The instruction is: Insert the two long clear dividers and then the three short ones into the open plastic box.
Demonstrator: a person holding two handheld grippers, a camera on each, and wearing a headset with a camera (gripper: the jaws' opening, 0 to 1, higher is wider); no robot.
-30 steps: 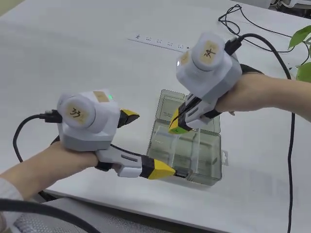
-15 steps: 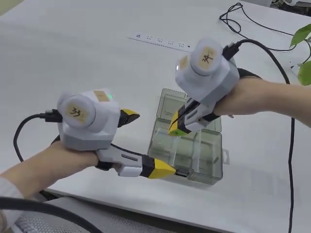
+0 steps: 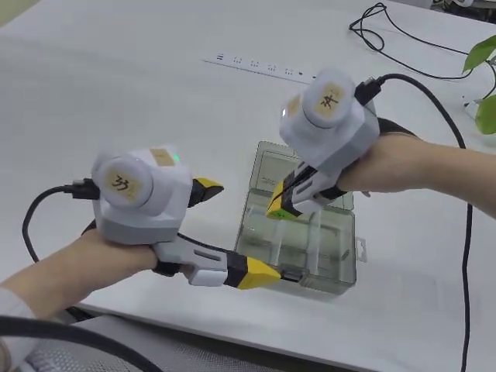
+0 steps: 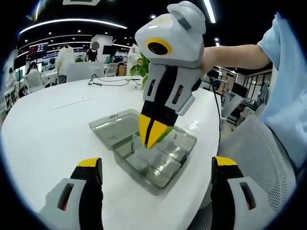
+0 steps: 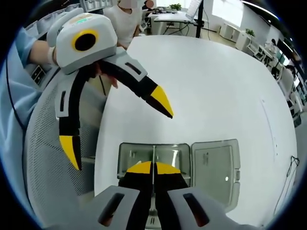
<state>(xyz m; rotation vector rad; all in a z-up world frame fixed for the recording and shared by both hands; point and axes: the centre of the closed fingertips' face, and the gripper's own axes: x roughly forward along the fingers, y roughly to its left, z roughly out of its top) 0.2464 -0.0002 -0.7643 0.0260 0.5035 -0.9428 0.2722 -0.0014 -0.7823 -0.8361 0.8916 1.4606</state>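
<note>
A clear plastic box (image 3: pixel 332 267) lies open near the table's front edge, its lid (image 3: pixel 271 159) folded flat behind it. Clear dividers stand inside it. My right gripper (image 3: pixel 276 209) points down into the box's left half, shut on a thin clear divider that I see edge-on between its tips (image 5: pixel 153 167). From the left gripper view this gripper (image 4: pixel 151 140) hangs over the box (image 4: pixel 165 172). My left gripper (image 3: pixel 232 229) is wide open just left of the box, one fingertip (image 3: pixel 260 273) at the box's front corner. It holds nothing.
A white power strip (image 3: pixel 256 67) lies far back on the white table (image 3: pixel 116 93). Black cables (image 3: pixel 403 43) run at the back right, beside green plant leaves (image 3: pixel 484 81). The table edge (image 3: pixel 232 333) is close below the box.
The right gripper has edged slightly left and down over the box. The left gripper has stayed in place and open.
</note>
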